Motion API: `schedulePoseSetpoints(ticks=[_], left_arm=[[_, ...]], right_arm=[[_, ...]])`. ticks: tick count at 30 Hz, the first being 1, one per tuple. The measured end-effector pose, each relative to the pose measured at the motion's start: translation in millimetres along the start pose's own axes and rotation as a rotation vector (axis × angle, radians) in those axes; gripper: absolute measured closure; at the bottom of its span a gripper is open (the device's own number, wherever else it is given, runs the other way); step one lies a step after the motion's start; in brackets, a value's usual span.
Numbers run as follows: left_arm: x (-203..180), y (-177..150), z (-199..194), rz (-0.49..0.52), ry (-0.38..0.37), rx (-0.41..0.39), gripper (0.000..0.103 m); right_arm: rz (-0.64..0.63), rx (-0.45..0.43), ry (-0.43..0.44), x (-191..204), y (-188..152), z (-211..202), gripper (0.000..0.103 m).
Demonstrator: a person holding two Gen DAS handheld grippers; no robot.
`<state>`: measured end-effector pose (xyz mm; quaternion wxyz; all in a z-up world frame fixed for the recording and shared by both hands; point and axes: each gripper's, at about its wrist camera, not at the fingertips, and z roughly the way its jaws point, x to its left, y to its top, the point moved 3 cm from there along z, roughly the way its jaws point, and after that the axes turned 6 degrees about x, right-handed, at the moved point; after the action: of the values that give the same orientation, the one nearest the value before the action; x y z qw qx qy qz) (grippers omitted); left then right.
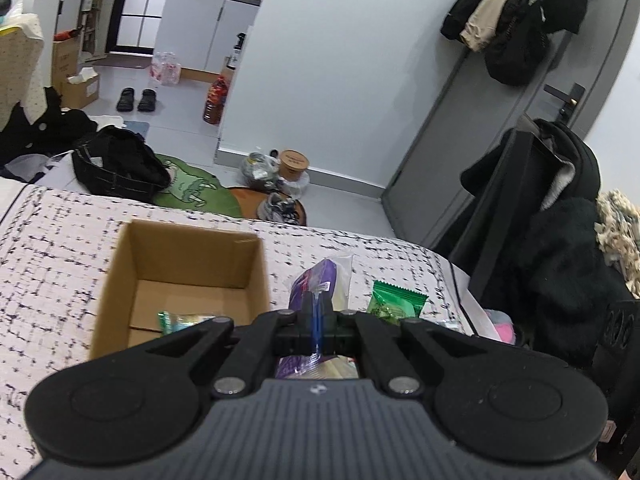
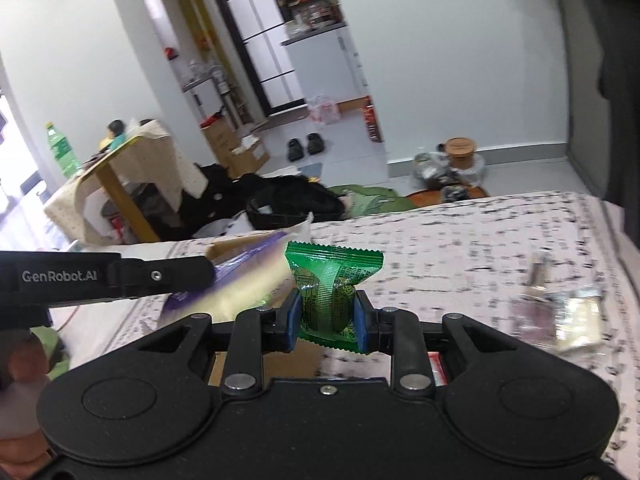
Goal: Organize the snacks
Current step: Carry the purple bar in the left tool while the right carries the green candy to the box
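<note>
An open cardboard box sits on the patterned bedspread, with a small green packet on its floor. Just right of the box, my left gripper is shut on a purple-and-yellow snack packet. That packet and the left gripper also show at the left of the right wrist view. My right gripper is shut on a green snack packet, held upright above the bed. From the left wrist, this green packet appears right of the purple one.
Loose silvery packets lie blurred on the bedspread to the right. A black bag rests at the bed's far edge. Coats on a chair stand past the bed's right side. A hand shows at lower left.
</note>
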<state>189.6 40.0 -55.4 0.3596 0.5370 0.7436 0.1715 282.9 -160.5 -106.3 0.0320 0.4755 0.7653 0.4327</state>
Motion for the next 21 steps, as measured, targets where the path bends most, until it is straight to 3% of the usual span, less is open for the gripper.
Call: schedulePoseSetpoints(ticks=[21], left_arm=[[76.4,-0.1,10.7,-0.105,0.146,0.000,0.103]], right_arm=[[-0.056,0.078,0.027,37.5,5.6,29.1,0.077]])
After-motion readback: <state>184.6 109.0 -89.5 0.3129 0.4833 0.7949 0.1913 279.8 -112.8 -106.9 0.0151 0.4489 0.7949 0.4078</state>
